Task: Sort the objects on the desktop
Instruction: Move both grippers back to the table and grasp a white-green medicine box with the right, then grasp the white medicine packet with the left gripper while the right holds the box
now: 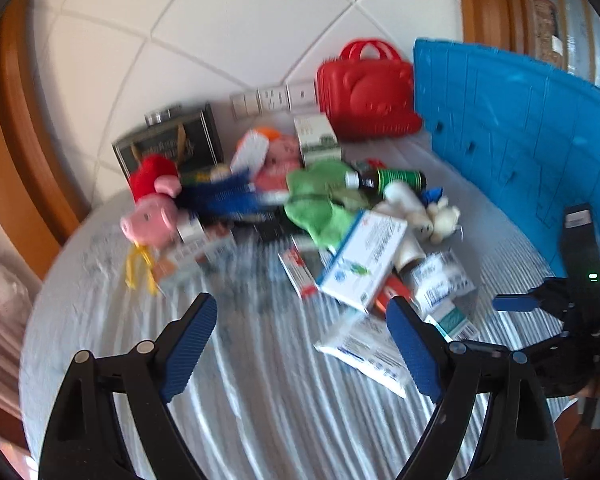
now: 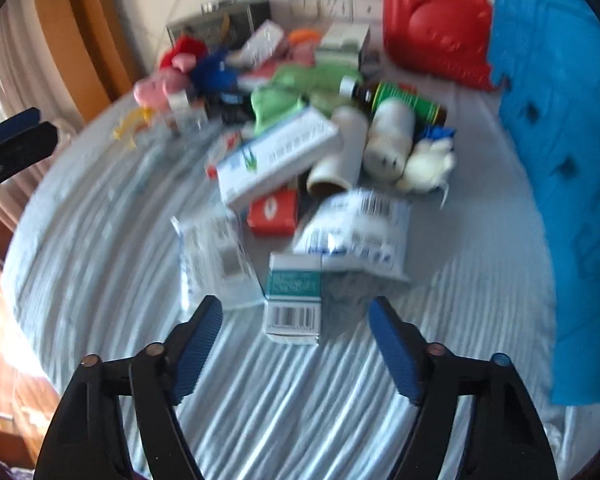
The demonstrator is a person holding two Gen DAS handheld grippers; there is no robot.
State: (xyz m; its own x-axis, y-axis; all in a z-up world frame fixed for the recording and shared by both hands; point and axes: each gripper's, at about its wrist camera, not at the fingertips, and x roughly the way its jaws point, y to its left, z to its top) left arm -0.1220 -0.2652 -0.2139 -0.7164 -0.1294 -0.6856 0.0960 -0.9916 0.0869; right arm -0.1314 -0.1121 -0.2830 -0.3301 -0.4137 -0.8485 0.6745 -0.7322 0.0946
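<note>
1. The right gripper (image 2: pixel 294 354) hangs over the striped cloth (image 2: pixel 100 260) with its jaws spread wide and nothing between them. The nearest thing to it is a small teal-and-white box (image 2: pixel 294 304) with a barcode on its near end.
2. That box lies straight ahead of the right jaws, just beyond the fingertips and roughly centred in the gap. Its long axis runs away from the gripper, toward the pile, so the jaws would close across its narrow sides. I judge this the likeliest pick.
3. The left gripper (image 1: pixel 302 344) is also wide open and holds nothing. The same teal box (image 1: pixel 454 320) sits just past its right finger, off to the side, so the right gripper is the better placed of the two.
4. The box looks like stiff card, light and easy to pinch. A crinkled white packet (image 2: pixel 356 236) rests against its far end and may shift when the box is lifted.
5. Behind it the pile is mixed: a long white-and-blue box (image 2: pixel 276 156), a red box (image 2: pixel 274 212), white bottles (image 2: pixel 388 136), a dark bottle with a green label (image 2: pixel 400 102), a green cloth toy (image 2: pixel 284 100) and a pink pig toy (image 2: pixel 160 86).
6. A red case (image 2: pixel 436 28) and a blue crate (image 2: pixel 560 140) stand at the far right, probably the places to sort into. Both views are blurred, so box lettering cannot be read.
</note>
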